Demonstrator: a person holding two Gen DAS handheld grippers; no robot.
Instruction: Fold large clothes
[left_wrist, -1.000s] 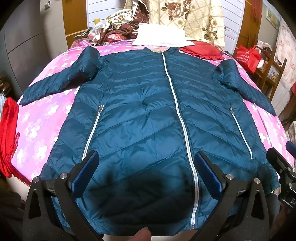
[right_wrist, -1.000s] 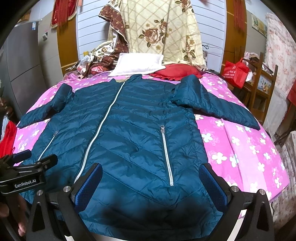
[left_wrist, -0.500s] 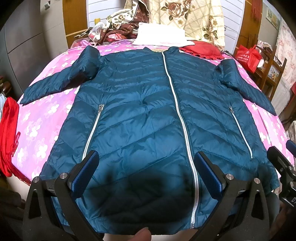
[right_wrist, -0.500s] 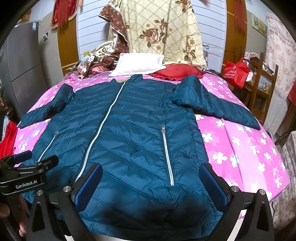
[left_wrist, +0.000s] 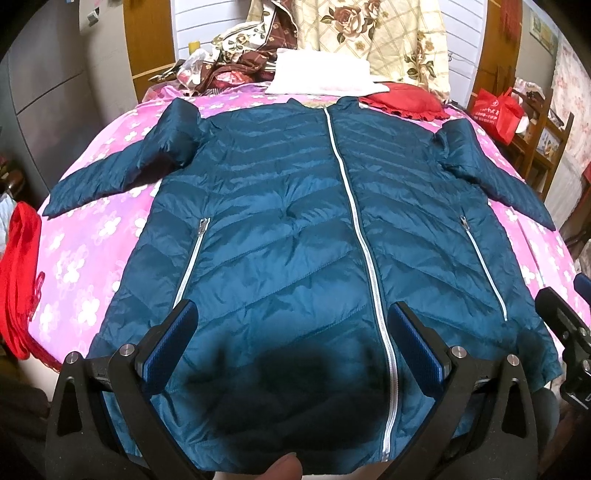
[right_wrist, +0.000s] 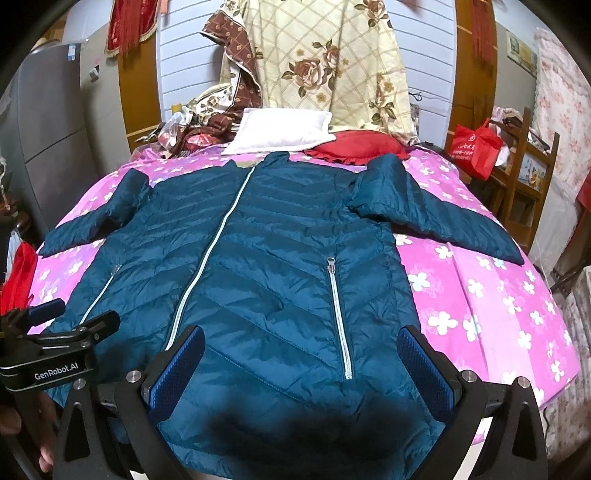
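A teal quilted down jacket (left_wrist: 280, 236) lies flat, front up and zipped, on a bed with a pink flowered sheet (left_wrist: 81, 266). Both sleeves are spread out to the sides. It also shows in the right wrist view (right_wrist: 266, 266). My left gripper (left_wrist: 291, 339) is open and empty, hovering over the hem near the centre zip. My right gripper (right_wrist: 301, 358) is open and empty over the hem by the jacket's right pocket zip (right_wrist: 340, 317). The left gripper shows at the left of the right wrist view (right_wrist: 55, 339).
A white pillow (right_wrist: 280, 131) and a red cushion (right_wrist: 362, 147) lie at the head of the bed, with piled floral bedding behind. A red cloth (left_wrist: 18, 273) hangs at the bed's left edge. A red bag (right_wrist: 476, 147) and wooden shelf stand on the right.
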